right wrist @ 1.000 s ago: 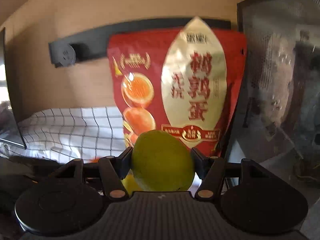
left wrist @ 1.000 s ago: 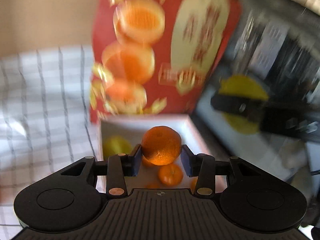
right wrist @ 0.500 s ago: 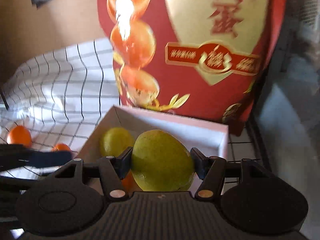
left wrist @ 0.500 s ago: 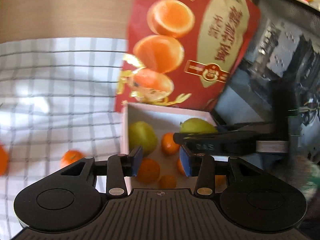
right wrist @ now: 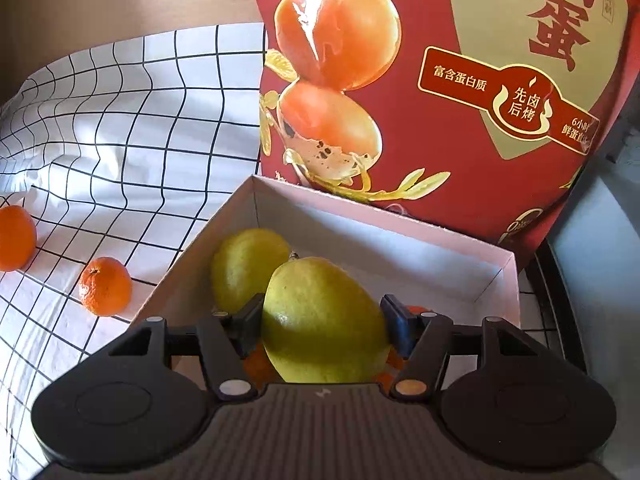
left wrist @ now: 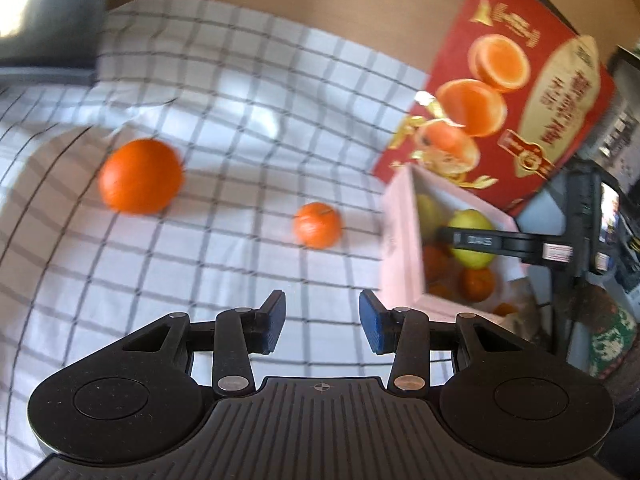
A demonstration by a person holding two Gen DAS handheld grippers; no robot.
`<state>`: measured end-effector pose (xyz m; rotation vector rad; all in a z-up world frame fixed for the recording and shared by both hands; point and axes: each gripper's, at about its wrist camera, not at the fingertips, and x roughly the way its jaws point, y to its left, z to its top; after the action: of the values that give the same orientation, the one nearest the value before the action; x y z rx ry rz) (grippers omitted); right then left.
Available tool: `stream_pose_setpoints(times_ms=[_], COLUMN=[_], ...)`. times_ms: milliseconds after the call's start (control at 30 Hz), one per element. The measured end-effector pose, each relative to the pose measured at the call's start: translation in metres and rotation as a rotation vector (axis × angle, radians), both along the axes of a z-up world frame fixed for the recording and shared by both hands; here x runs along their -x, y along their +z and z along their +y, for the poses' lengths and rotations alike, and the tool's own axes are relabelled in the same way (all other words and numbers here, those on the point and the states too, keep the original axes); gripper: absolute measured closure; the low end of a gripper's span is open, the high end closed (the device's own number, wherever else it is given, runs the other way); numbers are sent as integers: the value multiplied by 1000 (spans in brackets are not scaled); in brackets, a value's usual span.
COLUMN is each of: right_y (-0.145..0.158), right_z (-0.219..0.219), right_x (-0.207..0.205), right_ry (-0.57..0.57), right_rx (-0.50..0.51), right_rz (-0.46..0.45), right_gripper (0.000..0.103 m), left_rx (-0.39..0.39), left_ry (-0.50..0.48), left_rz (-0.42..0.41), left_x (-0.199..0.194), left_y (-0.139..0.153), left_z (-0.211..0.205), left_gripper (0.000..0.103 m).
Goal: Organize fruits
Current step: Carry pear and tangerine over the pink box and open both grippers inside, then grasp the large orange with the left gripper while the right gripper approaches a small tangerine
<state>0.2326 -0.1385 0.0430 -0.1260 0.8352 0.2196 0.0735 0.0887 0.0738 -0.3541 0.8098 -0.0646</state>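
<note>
Now right tongs (right wrist: 322,326) clench a lemon (right wrist: 324,320) over the box (right wrist: 400,236); left tongs (left wrist: 322,322) gape empty.

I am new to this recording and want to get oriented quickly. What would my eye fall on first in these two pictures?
First, the yellow-green fruit gripped in the jaws of the right gripper, above the open pale box where a similar fruit already lies. Behind the box stands a big red bag printed with orange halves. On the checked cloth, a large orange and a small one lie loose ahead of the empty left gripper.
</note>
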Motion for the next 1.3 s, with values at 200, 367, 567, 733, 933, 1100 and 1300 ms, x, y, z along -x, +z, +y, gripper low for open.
stream_pose_setpoints(times_ms=[200, 367, 567, 733, 933, 1100, 1300], right_y=[4, 9, 22, 39, 57, 46, 18], right_z=[5, 10, 14, 29, 69, 123, 173], right_x=[11, 28, 42, 54, 66, 65, 42], right_ry=[1, -2, -12, -8, 96, 229, 288], right_rx=[-23, -2, 32, 67, 31, 50, 176], right_rz=[13, -1, -32, -87, -114, -98, -81], right_gripper=[39, 35, 35, 35, 35, 35, 35], left_rx=[14, 26, 49, 63, 49, 8, -5], left_ry=[24, 25, 101, 174, 180, 161, 174], left_rz=[11, 10, 45, 36, 17, 14, 8], left_x=[10, 21, 30, 36, 41, 48, 56], left_y=[-5, -12, -26, -29, -28, -29, -30], left_z=[18, 34, 69, 95, 108, 116, 136], left_gripper=[58, 58, 58, 58, 58, 58, 58])
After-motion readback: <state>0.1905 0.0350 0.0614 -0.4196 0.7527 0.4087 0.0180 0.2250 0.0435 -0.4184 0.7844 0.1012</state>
